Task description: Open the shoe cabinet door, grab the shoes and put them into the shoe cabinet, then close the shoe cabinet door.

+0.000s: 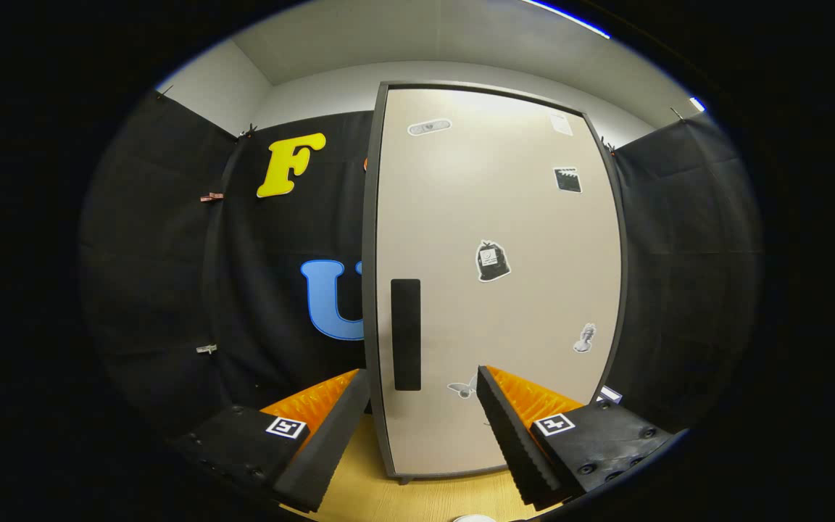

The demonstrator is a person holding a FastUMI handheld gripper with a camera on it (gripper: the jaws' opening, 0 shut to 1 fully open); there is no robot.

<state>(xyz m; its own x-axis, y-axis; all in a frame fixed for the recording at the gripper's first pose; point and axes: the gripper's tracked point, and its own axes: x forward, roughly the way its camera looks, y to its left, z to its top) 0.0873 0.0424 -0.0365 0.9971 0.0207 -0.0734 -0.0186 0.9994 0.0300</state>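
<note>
Looking straight at the shoe cabinet (497, 290), standing upright on the wooden tabletop (425, 500) just ahead of the fingers, door (504, 217) sitting fully shut. Guessing a stiff, light panel swinging on hinges along the far side from the handle, so probably needing only a gentle sideways pull, no real force. Probably smooth and kinda slippery on the flat face too, with a few stickers (493, 261) on it, so not worth grabbing anywhere but the handle. Going for that dark vertical handle strip (406, 335) near the door's left edge, low on the panel; can't tell if it's a recess or a raised bar, so either hooking one finger in or pinching it.

Holding the gripper (423, 388) level and pointing head-on at the cabinet, fingers spread wide apart, gripping nothing. Handle sitting right in the gap between the fingertips, a bit closer to the left one, still a little beyond them and not touching. Wondering what the small white round thing (472, 518) on the tabletop below the fingers is.
</note>
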